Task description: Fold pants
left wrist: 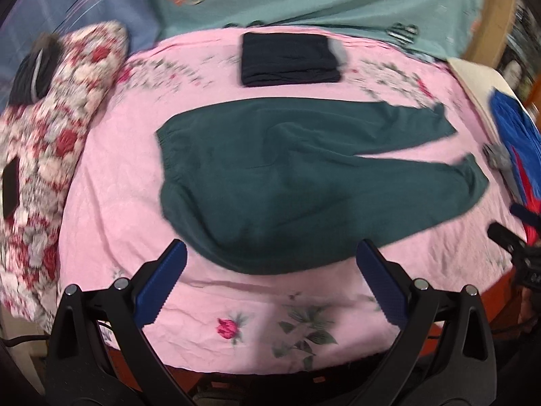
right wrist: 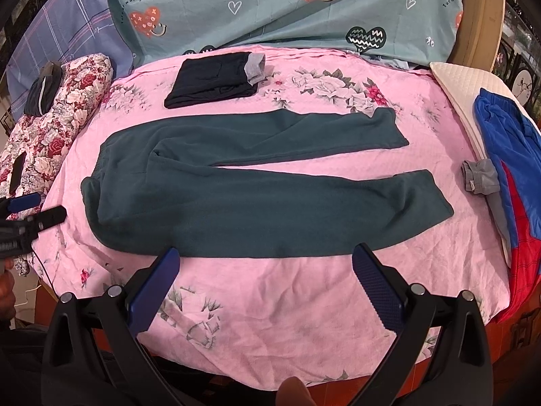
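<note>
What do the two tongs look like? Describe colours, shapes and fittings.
Both the left tongs and right tongs have black, triangular-cutout plastic arms with silver round pivot bolts. Each finger carries a long blue textured pad. A thin dark cable trails near the left one.

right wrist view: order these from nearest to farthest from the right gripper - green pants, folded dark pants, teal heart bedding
1. green pants: spread flat just ahead of the open right gripper.
2. folded dark pants: behind them, slightly left.
3. teal heart bedding: bunched along the back.
</note>
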`<state>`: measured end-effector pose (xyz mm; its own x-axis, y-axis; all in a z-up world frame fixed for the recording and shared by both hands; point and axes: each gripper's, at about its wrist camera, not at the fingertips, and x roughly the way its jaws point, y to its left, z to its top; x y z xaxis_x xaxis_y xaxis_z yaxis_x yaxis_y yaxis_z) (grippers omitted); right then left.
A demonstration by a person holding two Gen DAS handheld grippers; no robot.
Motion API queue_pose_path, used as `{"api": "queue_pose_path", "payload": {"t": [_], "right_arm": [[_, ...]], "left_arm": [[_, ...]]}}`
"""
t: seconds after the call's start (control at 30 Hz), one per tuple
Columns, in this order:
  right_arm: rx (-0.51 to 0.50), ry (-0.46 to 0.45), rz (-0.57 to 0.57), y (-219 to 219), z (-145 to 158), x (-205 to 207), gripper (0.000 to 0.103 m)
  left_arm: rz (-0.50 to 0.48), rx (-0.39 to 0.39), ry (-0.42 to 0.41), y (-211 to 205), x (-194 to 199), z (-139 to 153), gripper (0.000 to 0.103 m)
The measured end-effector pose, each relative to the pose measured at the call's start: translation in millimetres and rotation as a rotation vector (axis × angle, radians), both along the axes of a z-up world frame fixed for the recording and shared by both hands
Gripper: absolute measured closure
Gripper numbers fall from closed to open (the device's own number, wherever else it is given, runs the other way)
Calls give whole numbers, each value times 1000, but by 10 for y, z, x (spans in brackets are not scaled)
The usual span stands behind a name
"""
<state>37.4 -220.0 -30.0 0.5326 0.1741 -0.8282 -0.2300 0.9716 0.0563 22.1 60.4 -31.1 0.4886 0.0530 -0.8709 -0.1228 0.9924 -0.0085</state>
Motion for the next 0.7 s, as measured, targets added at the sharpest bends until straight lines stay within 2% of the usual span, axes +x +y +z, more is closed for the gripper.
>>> {"api": "queue_pose_path", "payload": {"t": [0.07,0.23,0.37,0.43,0.5,0.6,0.7], "right_arm": [[6,15,12,14,-40,81,1],[3,2,50,7,-84,382,1],[8,-32,-6,-305,-83,821,2],[35,-35,-45,-536,-76,1112,3],[40,-46,-79,-772,-85,1460,9],[-46,-63,-116,-1005,-184,1931,19],[-100,-14,-118,-1244,-459,2462,21]], "left_arm": [[82,-12,4,249,34,-65,2],[247,22,27,749,86,-270,2],[335,35,55,1006,148,-402,2],[368,38,83,1068,195,-487,2],[393,23,104,1079,217,-524,3],[414,6,113,1004,237,-516,3],[418,15,127,872,254,-493,3]]}}
